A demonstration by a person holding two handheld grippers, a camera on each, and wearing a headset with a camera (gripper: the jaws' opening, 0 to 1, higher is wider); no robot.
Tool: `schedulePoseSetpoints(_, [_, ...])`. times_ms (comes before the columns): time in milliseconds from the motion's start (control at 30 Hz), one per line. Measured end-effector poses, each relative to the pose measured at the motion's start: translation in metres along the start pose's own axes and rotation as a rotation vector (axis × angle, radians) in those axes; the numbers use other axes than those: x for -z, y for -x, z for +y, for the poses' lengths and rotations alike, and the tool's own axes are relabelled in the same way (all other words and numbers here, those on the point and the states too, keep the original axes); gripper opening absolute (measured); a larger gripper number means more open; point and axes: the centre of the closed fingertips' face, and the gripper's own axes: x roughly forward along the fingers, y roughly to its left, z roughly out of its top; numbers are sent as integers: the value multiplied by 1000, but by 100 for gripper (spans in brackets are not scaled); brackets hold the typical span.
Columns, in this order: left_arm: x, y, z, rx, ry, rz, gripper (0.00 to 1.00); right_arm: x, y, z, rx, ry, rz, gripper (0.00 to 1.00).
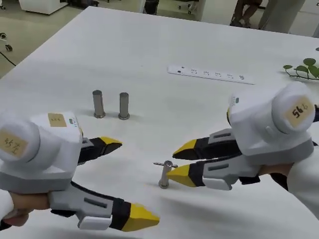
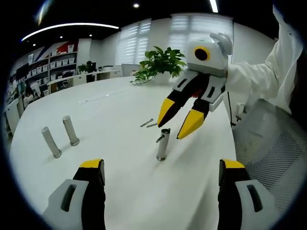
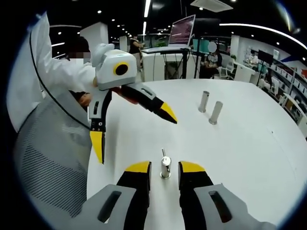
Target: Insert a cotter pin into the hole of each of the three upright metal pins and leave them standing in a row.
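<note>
Head view: your right gripper [image 1: 173, 163] has its fingers slightly spread, flanking the cottered pin [image 1: 164, 177]. Your left gripper [image 1: 138, 180] has fingers spread wide. Two bare pins [image 1: 98, 103] [image 1: 123, 105] stand at eleven o'clock.

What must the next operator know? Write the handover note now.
Left gripper: open, empty, above the table.
Right gripper: open, jaws either side of the near pin.
Done: the near pin stands with a cotter pin through its hole.
To do: a bare pin and a second bare pin stand side by side farther back. Spare cotter pins lie on the table. Fit both, then line up all three.
</note>
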Motion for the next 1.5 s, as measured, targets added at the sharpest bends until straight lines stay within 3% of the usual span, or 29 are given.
schedulePoseSetpoints(200, [1, 3, -9, 16, -11, -13, 99, 4, -7, 0, -13, -6, 19, 15])
schedulePoseSetpoints(400, [7, 5, -12, 30, -23, 9, 99, 6, -10, 1, -29, -6, 27, 13])
schedulePoseSetpoints(467, [8, 4, -11, 32, -20, 10, 99, 6, -11, 0, -29, 3, 32, 11])
schedulePoseSetpoints(500, [7, 4, -12, 42, 15, -12, 99, 6, -11, 0, -29, 4, 32, 11])
schedulePoseSetpoints(667, [9, 4, -6, 23, 14, -10, 99, 5, -12, -2, -33, 3, 30, 5])
schedulePoseSetpoints(967, [8, 10, -3, 14, 26, -25, 99, -3, -13, 0, -19, 43, 28, 4])
schedulePoseSetpoints(1500, [13, 20, 5, -21, 58, -22, 98, -23, -33, -4, -35, 60, 6, 4])
